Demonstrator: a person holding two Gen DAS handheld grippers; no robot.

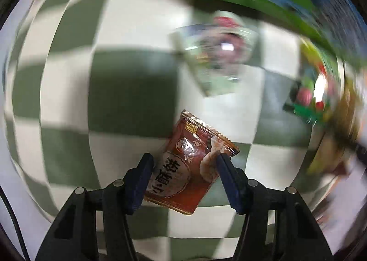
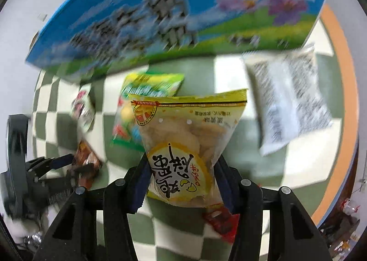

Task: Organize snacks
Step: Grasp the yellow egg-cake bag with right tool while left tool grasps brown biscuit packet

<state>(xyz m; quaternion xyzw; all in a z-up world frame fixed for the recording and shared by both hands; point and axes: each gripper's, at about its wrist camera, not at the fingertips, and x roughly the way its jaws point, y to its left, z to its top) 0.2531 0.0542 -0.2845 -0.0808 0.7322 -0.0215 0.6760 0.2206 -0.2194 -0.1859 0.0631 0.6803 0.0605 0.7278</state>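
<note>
In the left wrist view my left gripper is shut on a small brown-red snack packet, held tilted above the green-and-white checked cloth. The right wrist view has my right gripper shut on a yellow bag of crisps, pinched at its lower half with its yellow top edge pointing away. At the left edge of that view the left gripper shows again with the brown-red packet in it. Both held packets look sharp while the background is blurred.
A large blue-and-green printed box lies along the far side of the cloth. On the cloth are a white packet, a green bag, a small clear packet and a red packet. The table's orange rim curves along the right.
</note>
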